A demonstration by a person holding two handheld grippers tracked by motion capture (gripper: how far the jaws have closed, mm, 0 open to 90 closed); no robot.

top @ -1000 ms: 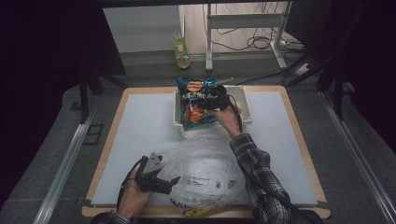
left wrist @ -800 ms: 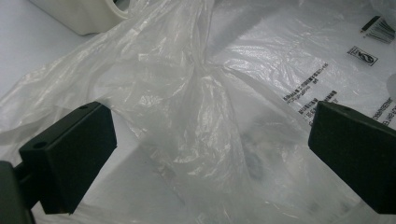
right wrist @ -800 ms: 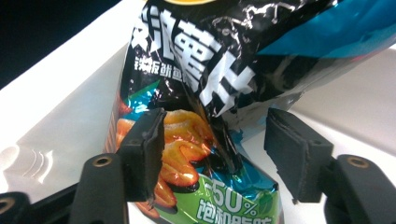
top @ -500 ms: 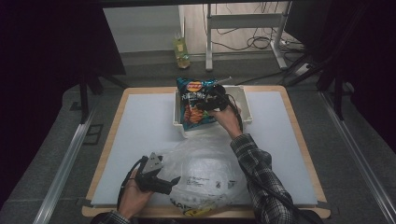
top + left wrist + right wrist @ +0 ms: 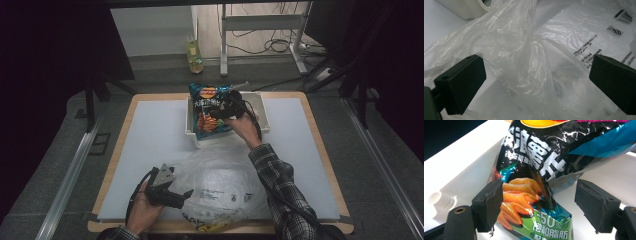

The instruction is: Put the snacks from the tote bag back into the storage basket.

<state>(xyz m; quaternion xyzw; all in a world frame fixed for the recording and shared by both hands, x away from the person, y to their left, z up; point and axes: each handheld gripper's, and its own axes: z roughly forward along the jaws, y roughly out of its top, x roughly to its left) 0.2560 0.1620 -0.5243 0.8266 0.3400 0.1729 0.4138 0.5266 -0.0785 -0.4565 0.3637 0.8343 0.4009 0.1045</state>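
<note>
1. Table (image 5: 150,130): wooden rim w/ pale mat on top. Person's forearms come in from near edge; right one in a plaid sleeve (image 5: 280,180).

2. Crisp bag (image 5: 207,112): black and teal w/ printed snack pic, also seen close in right gripper view (image 5: 544,165). Sits partly in the white bin, top end leaning over the bin's far-left wall, lower end down inside.

3. White bin (image 5: 260,107): rectangular, at far-centre of table, just beyond the plastic bag. A corner of it shows at top left of left gripper view (image 5: 466,11).

4. Right gripper (image 5: 222,111): over the bin, at the crisp bag. Jaws have just been opening; they now stand wide, the bag's pinched lower part between them (image 5: 536,202). Left jaw at or just by the foil, right jaw clearly off it w/ a gap. Not gripping.

5. Plastic bag (image 5: 225,175): thin, clear-white, crumpled, w/ black print; spread on near-centre of table. Near edge reaches table's front rim.

6. Left gripper (image 5: 186,194): in left hand at near-left, low over table, aimed at plastic bag's left edge. Jaws wide apart; loose film lies between and beyond them (image 5: 524,62), neither pad pressing on it. Holds nothing.
</note>
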